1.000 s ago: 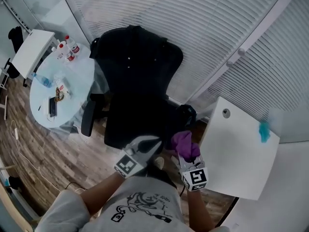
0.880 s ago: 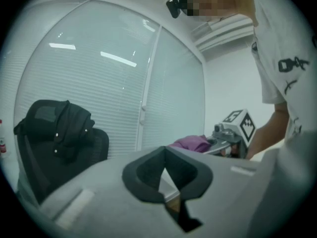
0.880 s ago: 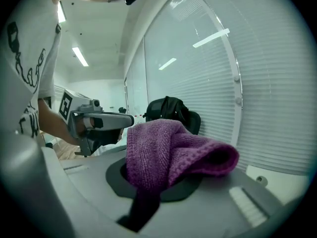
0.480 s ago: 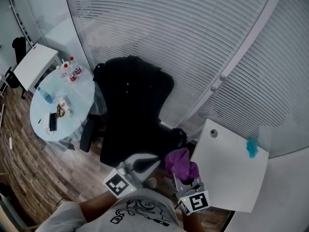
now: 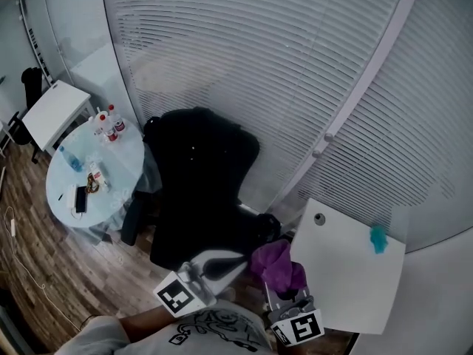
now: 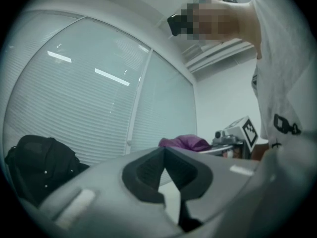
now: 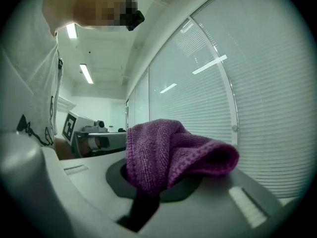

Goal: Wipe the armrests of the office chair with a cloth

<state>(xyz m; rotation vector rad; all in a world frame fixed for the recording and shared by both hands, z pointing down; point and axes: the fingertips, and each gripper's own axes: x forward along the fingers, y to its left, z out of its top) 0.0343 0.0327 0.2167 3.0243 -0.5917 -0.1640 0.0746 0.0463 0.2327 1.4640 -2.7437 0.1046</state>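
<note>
— Cloth (image 7: 171, 155) is pinched in the right tongs (image 7: 158, 182) and is held close beside the chair (image 5: 199, 191).
— And the left tongs (image 6: 164, 155)?
— Pressed together, with nothing gripped, beside the right ones.

Even, cool indoor light, no hard shadows. Ceiling strips (image 7: 86, 73) sit up-left of the right jaws. Bright streaks glare on the window (image 6: 74, 83) above the left jaws. Heavy fisheye, dark corners. Foreground below jaws soft. Chair (image 5: 199, 191) crushed black.
</note>
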